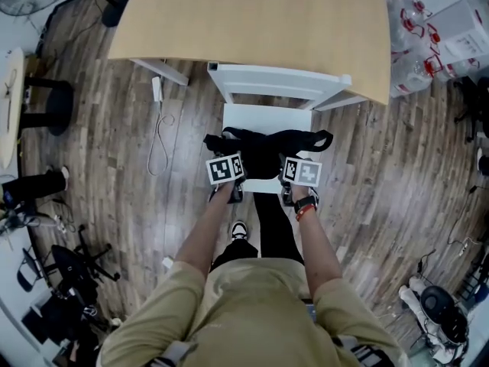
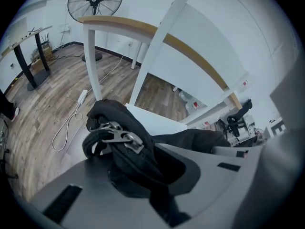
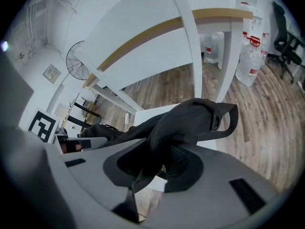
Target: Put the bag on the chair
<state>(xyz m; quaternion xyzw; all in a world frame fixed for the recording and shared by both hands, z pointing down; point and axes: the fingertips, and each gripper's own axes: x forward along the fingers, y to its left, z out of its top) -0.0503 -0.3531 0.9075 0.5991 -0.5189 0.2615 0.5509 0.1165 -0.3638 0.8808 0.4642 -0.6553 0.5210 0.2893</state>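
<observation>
The black bag [image 1: 263, 147] hangs spread between both grippers, over the front part of the white chair's seat [image 1: 267, 117]. My left gripper [image 1: 226, 170] holds its left end; in the left gripper view its jaws [image 2: 143, 175] are shut on bag fabric [image 2: 119, 123] just below the metal zipper pulls [image 2: 119, 136]. At the bag's right end is my right gripper [image 1: 302, 172]. In the right gripper view this gripper [image 3: 157, 168] has a fold of the bag [image 3: 190, 118] running down between its jaws, and a strap loop with a ring sticks out to the right. The seat [image 3: 147, 114] shows beneath.
The chair back [image 1: 275, 79] is tucked under a wooden table [image 1: 252, 21] straight ahead. Water bottles [image 1: 412, 44] stand at the right of the table, and a white cable [image 1: 159, 140] lies on the floor at the left. Black stands and gear [image 1: 76, 270] crowd the lower left.
</observation>
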